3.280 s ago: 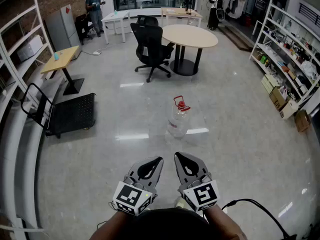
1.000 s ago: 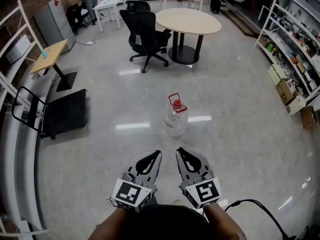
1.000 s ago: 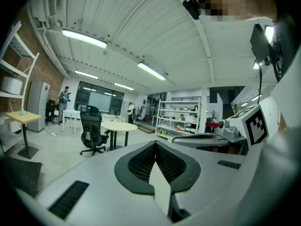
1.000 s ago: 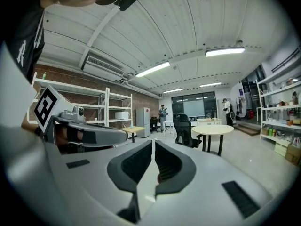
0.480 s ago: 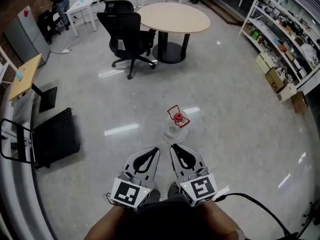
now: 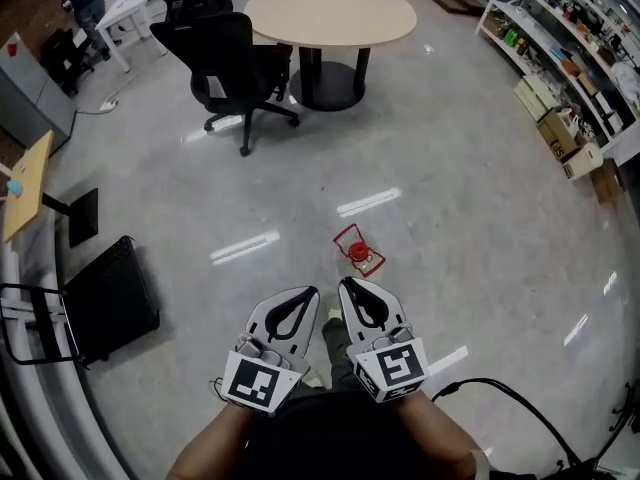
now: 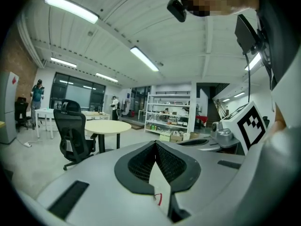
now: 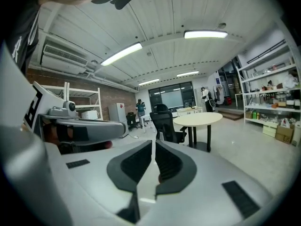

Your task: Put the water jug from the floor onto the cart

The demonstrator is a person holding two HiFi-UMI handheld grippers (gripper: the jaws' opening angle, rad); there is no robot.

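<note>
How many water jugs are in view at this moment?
1. The water jug, clear with a red cap, stands on the floor just ahead of the left gripper and right gripper. Others could sit unseen on the far shelves.

You have bare floor [image 6: 470, 218] on every side of the water jug [image 6: 358, 253], which stands just ahead of your right hand-held gripper [image 6: 346, 286]. Open floor runs from it left to the cart [image 6: 110, 303]. The office chair [image 6: 225, 53] and round table [image 6: 330, 13] stand well beyond; shelves [image 6: 565, 63] line the right edge.
</note>
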